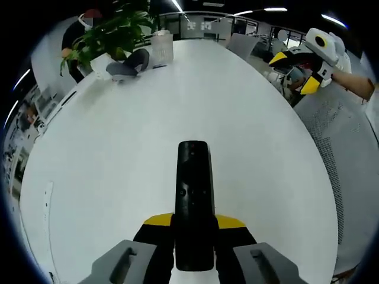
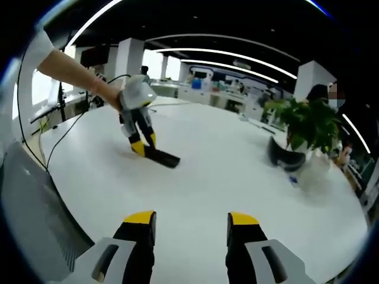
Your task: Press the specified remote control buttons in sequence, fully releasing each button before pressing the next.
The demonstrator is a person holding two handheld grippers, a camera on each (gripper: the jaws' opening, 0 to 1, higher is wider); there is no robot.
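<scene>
A long black remote control (image 1: 193, 201) lies lengthwise between my left gripper's (image 1: 193, 228) yellow-tipped jaws, which are shut on its near end; small buttons show on its upper face. In the right gripper view the same remote (image 2: 161, 157) rests on the white table (image 2: 225, 177) with the left gripper (image 2: 142, 147) clamped on it, a person's hand behind. My right gripper (image 2: 192, 225) hovers over the table's near edge, open, nothing between its jaws. It also appears far right in the left gripper view, as the right gripper (image 1: 295, 71).
A potted green plant (image 2: 308, 127) and a dark headset (image 2: 284, 157) stand near the table's far end, beside a clear container (image 1: 163, 47). A grey mesh chair back (image 1: 349, 154) sits along the table's edge. A cable (image 2: 65, 139) trails over the table.
</scene>
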